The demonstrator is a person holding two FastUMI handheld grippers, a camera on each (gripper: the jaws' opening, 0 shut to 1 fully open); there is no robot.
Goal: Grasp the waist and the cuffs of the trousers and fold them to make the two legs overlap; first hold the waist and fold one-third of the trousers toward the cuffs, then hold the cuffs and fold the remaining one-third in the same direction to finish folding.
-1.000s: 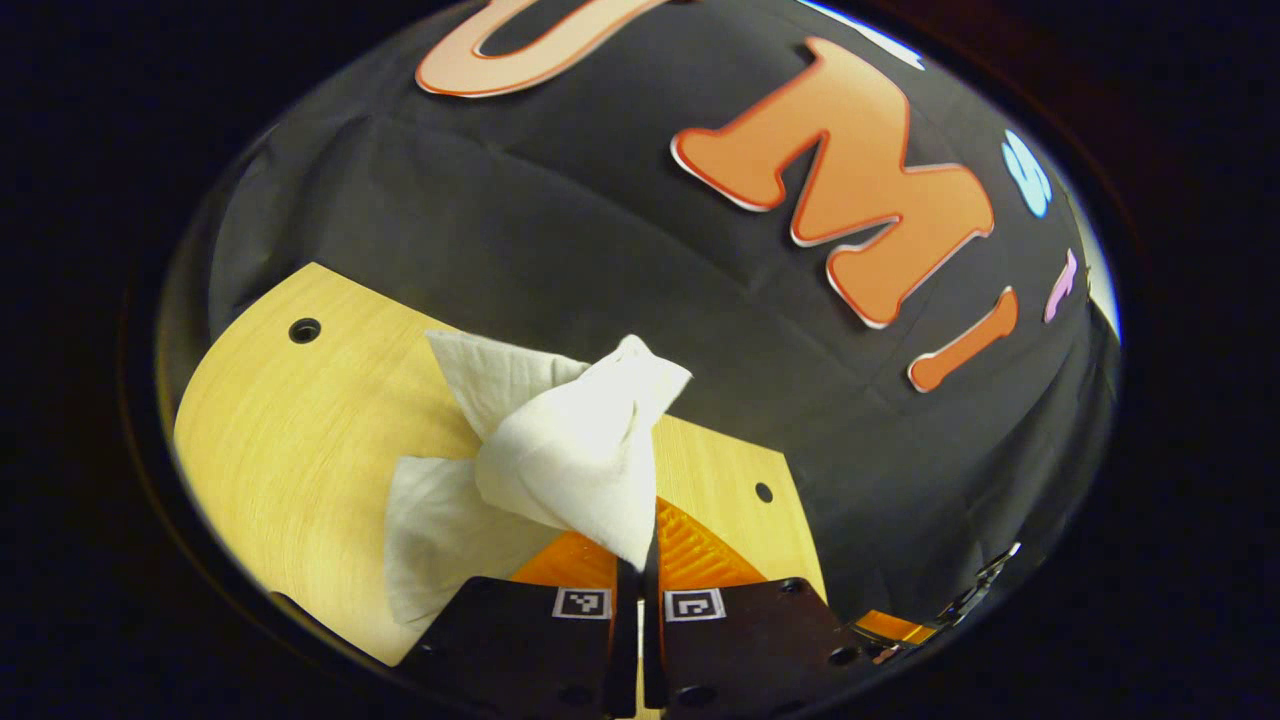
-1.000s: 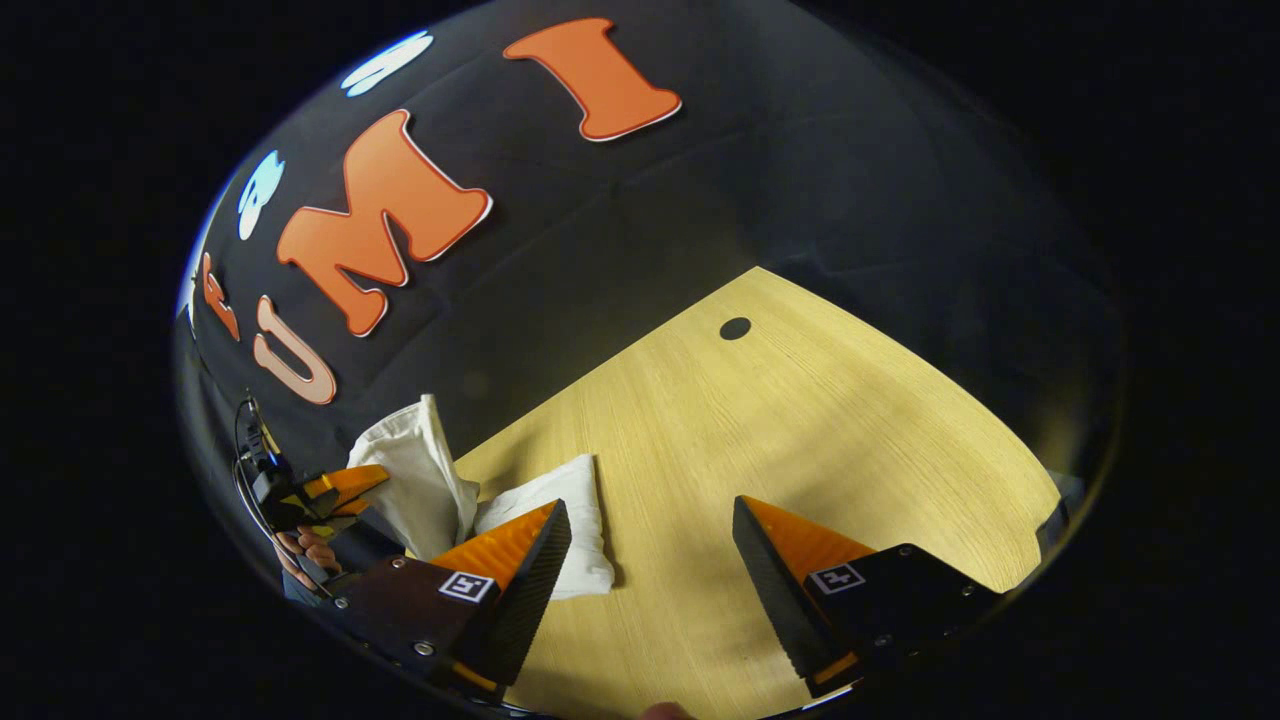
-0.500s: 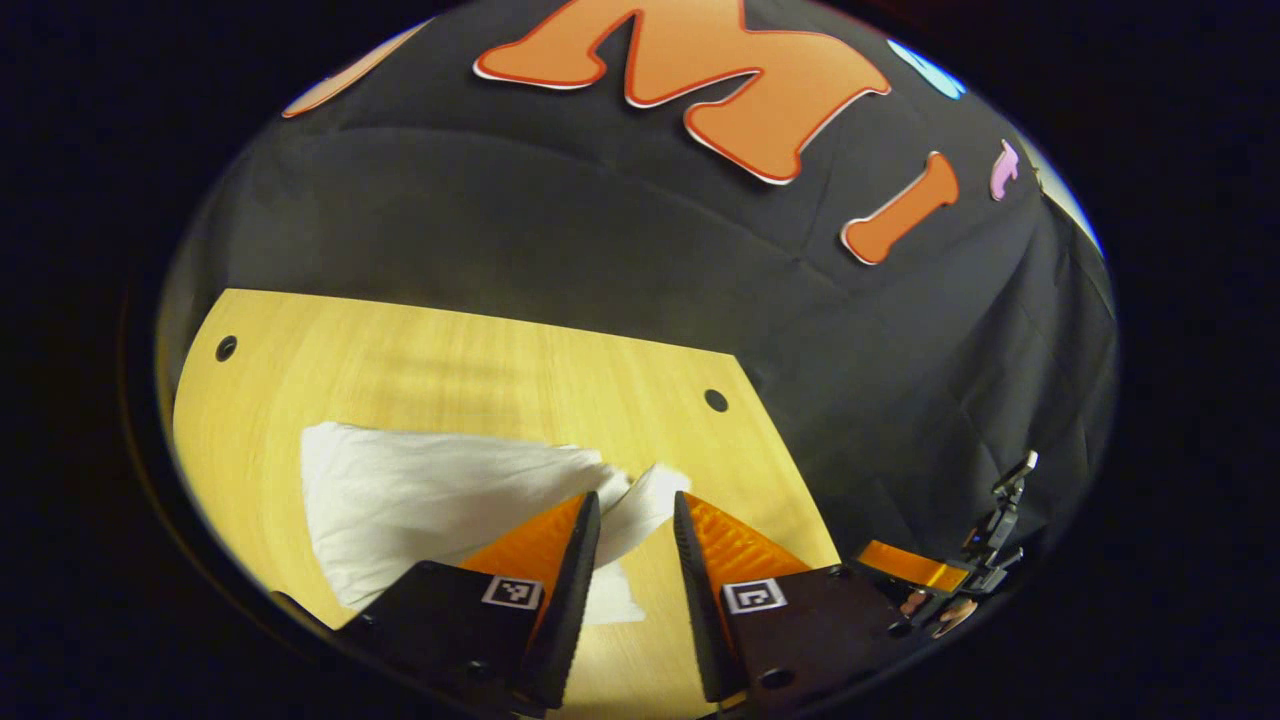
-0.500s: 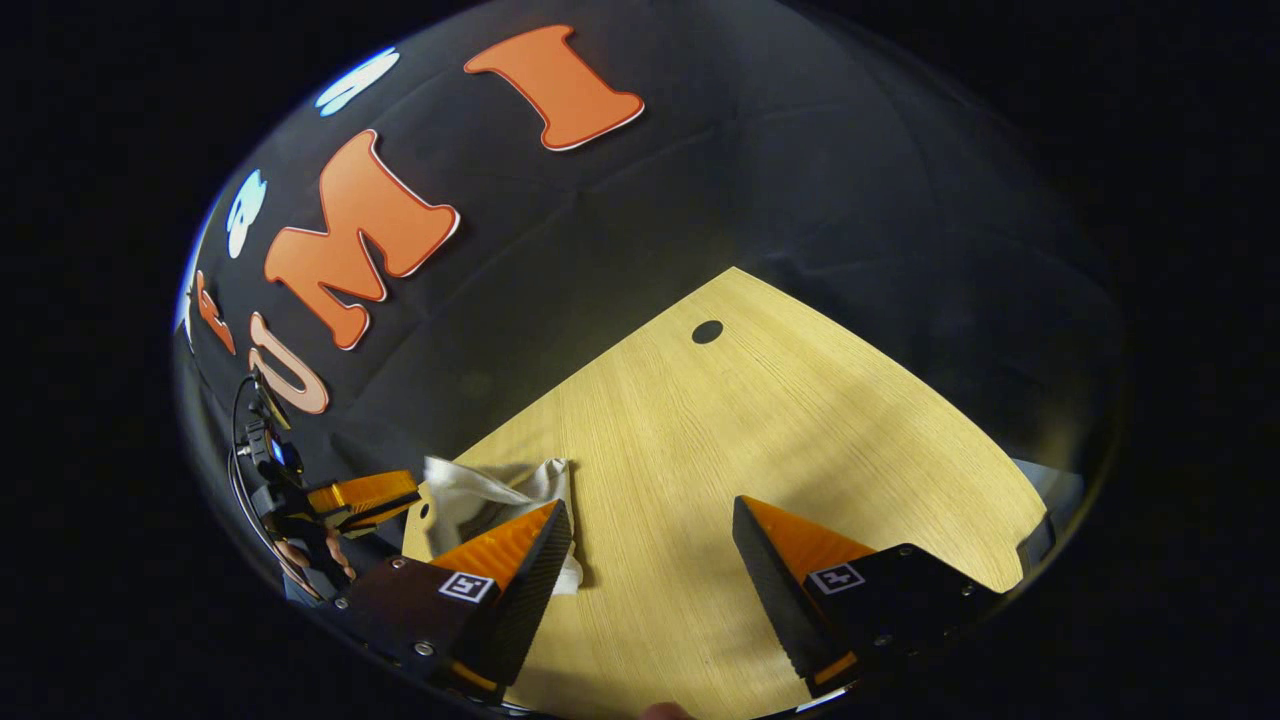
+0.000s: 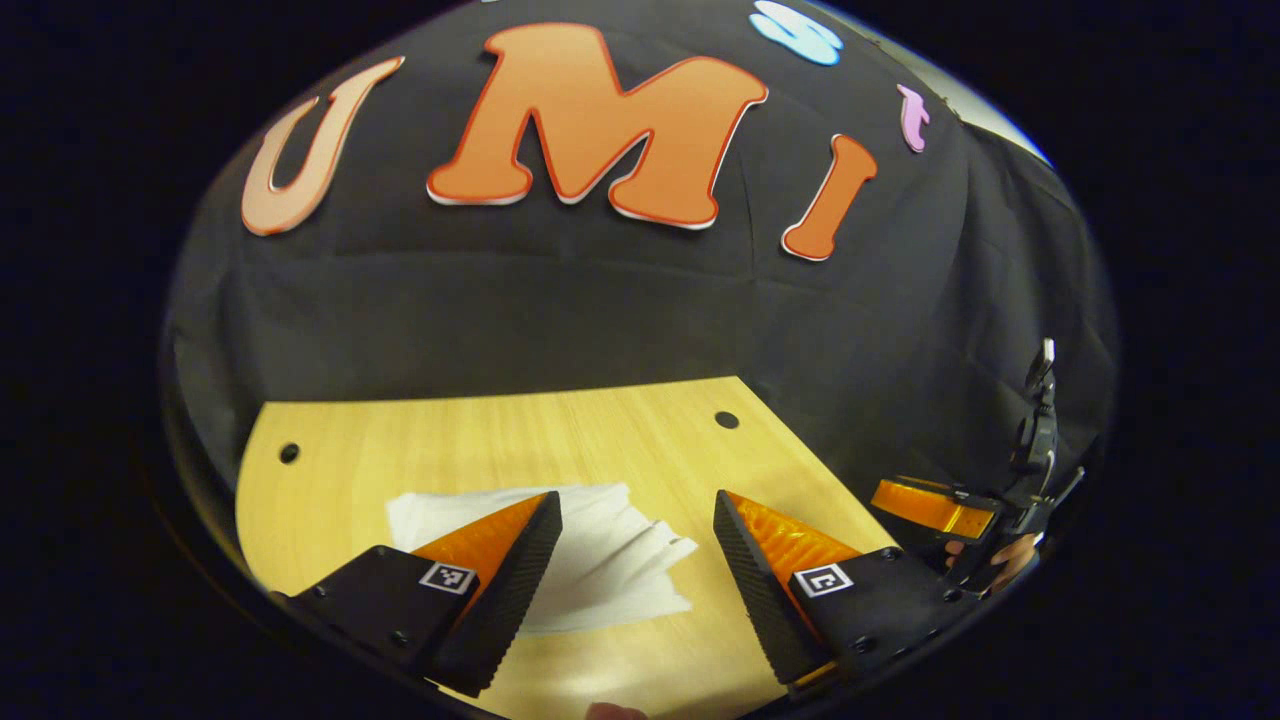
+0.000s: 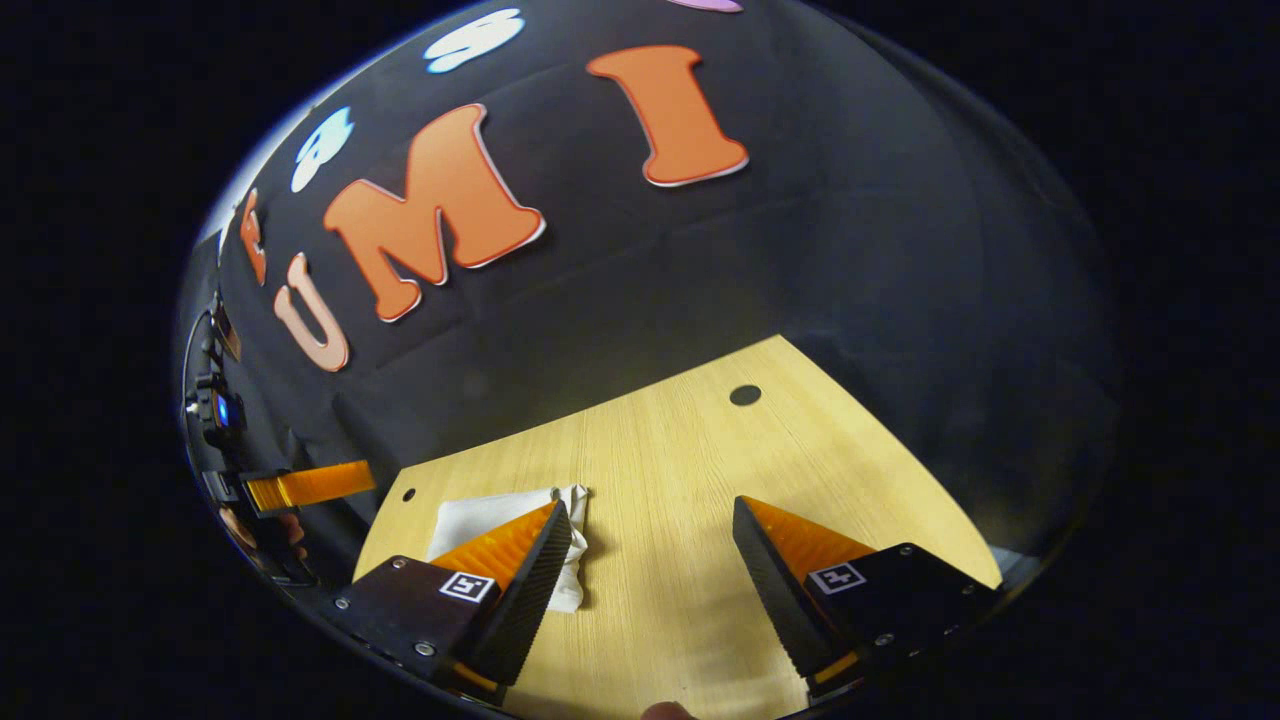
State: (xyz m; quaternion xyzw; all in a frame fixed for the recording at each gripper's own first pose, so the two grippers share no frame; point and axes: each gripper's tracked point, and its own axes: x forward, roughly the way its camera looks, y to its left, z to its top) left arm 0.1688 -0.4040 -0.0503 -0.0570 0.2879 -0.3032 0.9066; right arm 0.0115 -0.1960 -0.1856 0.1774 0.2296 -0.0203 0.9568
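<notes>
The white trousers (image 5: 610, 560) lie folded in a small flat bundle on the wooden table (image 5: 480, 450). My left gripper (image 5: 635, 545) hovers above and in front of the bundle, open, with nothing between its fingers. In the right gripper view the same white trousers (image 6: 490, 515) rest at the table's left, partly behind my right gripper's left finger (image 6: 520, 570). My right gripper (image 6: 655, 550) is open over bare wood, apart from the cloth. The other gripper (image 5: 935, 505) shows at the far right of the left gripper view, held by a hand.
The wooden table (image 6: 700, 470) has small round holes (image 6: 745, 394) near its corners. The black cloth wall stands right behind its far edge. A hand-held gripper (image 6: 300, 487) hangs off the table's left edge in the right gripper view.
My left gripper let go of the raised trouser cloth, opened wide and pulled back. The cloth dropped flat into a folded bundle. My right gripper stayed open and tilted slightly.
</notes>
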